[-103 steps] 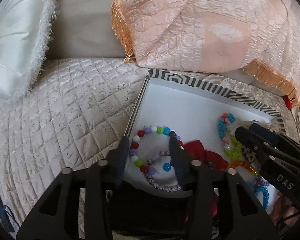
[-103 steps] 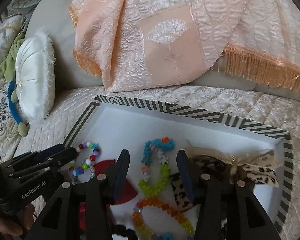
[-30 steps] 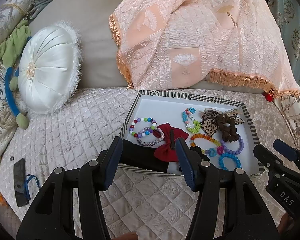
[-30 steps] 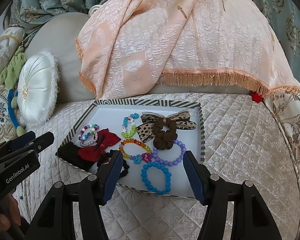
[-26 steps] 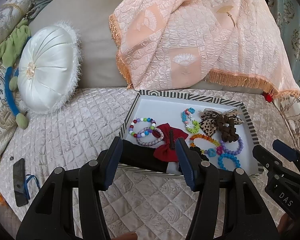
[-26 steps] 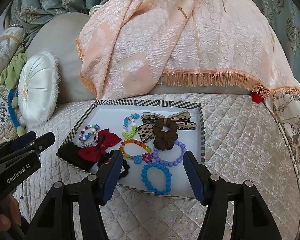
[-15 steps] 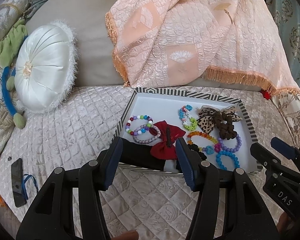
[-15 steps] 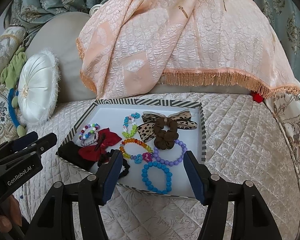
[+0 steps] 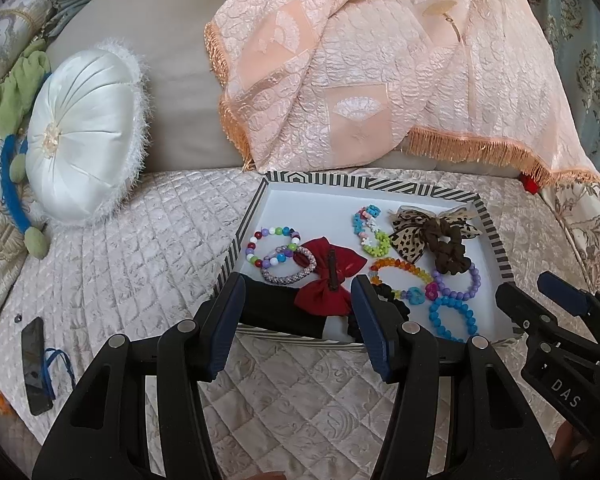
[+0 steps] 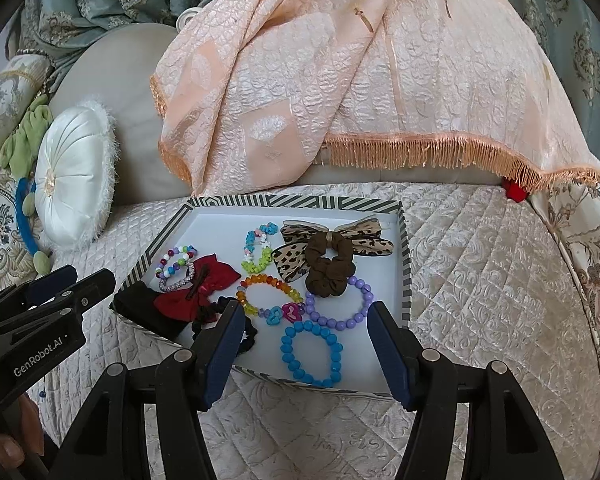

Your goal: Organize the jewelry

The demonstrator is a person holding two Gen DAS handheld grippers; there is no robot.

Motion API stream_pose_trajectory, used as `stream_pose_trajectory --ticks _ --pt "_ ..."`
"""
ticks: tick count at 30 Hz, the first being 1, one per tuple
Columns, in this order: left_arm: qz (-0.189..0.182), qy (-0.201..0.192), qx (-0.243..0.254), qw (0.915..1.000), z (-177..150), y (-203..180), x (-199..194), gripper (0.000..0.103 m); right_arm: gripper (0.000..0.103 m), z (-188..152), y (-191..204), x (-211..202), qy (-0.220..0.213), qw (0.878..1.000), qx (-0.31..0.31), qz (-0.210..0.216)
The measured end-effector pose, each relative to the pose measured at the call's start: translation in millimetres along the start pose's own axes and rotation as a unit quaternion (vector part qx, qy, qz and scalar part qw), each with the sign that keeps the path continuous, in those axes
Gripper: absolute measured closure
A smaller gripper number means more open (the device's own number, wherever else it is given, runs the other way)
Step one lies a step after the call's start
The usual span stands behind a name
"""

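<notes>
A striped-rim white tray [image 9: 340, 182] [image 10: 300, 202] lies on the quilted bed. It holds several bead bracelets, among them a blue one [image 10: 312, 354] [image 9: 452, 318] and a purple one [image 10: 340, 302], a red bow [image 9: 326, 276] [image 10: 198, 286], a leopard bow [image 10: 336, 246] with a brown scrunchie [image 9: 448, 248], and a black band [image 9: 278, 308]. My left gripper [image 9: 298, 314] is open and empty, just short of the tray's near edge. My right gripper [image 10: 306, 338] is open and empty, over the tray's near right part.
A peach fringed cloth [image 9: 360, 80] drapes over the headboard behind the tray. A round white cushion [image 9: 80, 136] leans at the left. A dark phone-like object [image 9: 36, 364] lies on the quilt [image 9: 132, 264] at the near left. Quilted bed extends right of the tray [image 10: 480, 280].
Both grippers have pulled back and up from inside the tray, so the whole tray now shows. In the last second they barely moved. Both stay open and empty.
</notes>
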State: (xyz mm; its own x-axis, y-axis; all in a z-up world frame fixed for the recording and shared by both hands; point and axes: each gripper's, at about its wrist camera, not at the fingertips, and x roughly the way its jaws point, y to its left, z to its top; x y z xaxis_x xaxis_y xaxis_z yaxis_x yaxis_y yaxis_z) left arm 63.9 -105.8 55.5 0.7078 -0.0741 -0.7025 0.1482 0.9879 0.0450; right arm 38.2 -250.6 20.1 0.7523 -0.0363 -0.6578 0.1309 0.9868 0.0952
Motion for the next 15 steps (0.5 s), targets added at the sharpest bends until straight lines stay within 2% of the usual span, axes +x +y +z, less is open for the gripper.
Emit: stream_pose_trajectory --ticks 15 --pt "-0.008 0.001 -0.003 1.0 -1.5 -0.1 2.1 0.048 0.041 -1.4 0.4 2.6 0.003 1.0 -0.001 0.001"
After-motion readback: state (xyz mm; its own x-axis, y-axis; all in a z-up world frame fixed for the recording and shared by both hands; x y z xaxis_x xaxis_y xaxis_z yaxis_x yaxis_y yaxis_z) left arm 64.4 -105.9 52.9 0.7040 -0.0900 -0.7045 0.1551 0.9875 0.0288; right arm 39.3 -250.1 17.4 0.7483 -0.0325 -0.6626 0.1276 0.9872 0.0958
